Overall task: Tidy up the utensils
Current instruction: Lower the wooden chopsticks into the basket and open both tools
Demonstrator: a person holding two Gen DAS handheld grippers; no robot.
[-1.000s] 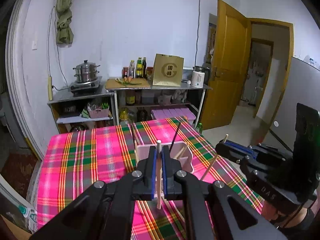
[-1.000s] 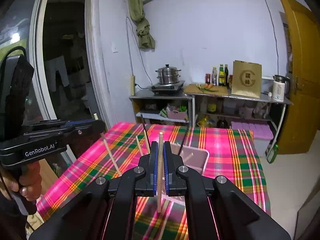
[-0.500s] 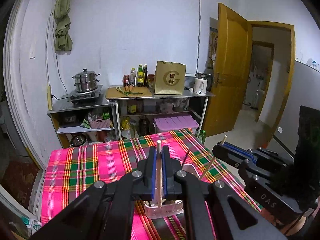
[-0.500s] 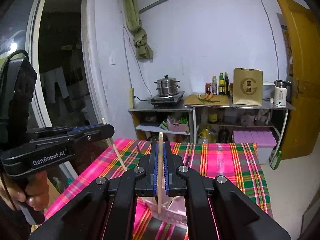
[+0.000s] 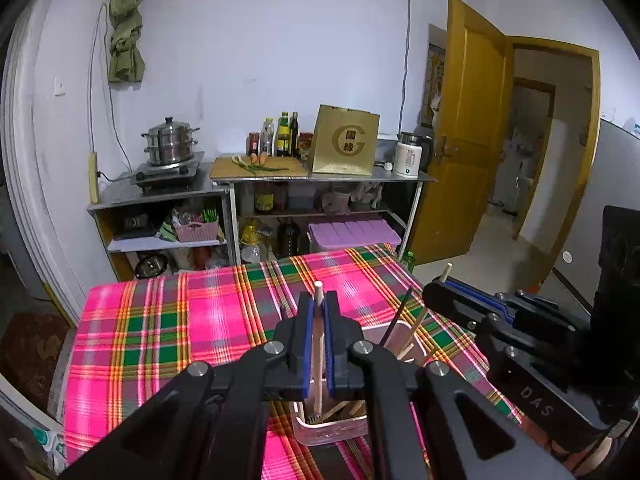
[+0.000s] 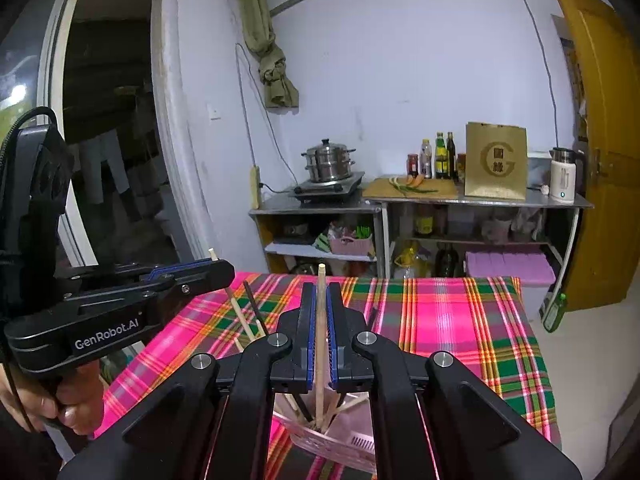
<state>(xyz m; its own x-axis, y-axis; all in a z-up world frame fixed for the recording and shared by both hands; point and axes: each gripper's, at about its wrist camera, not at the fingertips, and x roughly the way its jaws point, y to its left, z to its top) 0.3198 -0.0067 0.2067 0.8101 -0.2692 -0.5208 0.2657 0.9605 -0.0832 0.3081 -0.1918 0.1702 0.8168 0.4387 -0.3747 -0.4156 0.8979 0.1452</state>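
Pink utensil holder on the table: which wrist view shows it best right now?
The left wrist view: the pink utensil holder shows its rim, front wall and the chopsticks standing in it. In the right wrist view the right gripper hides most of it, leaving only the lower wall visible.

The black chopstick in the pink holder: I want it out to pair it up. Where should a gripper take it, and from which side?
Judging from its pose, grip the black chopstick on its free upper end, coming from above. It leans out of the pink holder, its lower part buried among wooden chopsticks, so only the top looks reachable.
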